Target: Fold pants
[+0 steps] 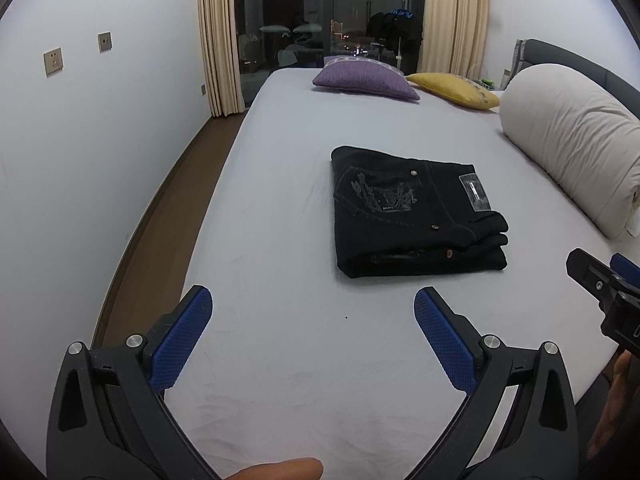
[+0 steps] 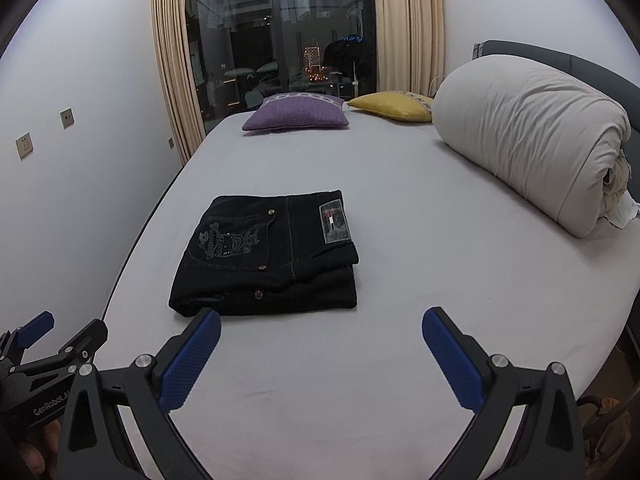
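Black jeans (image 1: 412, 216) lie folded into a compact rectangle on the pale bed sheet (image 1: 280, 200), back pocket embroidery and waistband patch facing up. My left gripper (image 1: 312, 300) hovers open above the sheet, short of the jeans and a little to their left, with nothing between its blue pads. In the right wrist view the same jeans (image 2: 268, 252) rest ahead and to the left. My right gripper (image 2: 320, 322) is open and empty, its left pad close to the jeans' near edge. Each gripper shows at the edge of the other's view.
A rolled cream duvet (image 2: 532, 152) lies along the right side of the bed by the dark headboard. A purple cushion (image 2: 298, 116) and a yellow cushion (image 2: 394, 106) sit at the far end. The bed's left edge drops to a wooden floor (image 1: 168, 188) beside a white wall.
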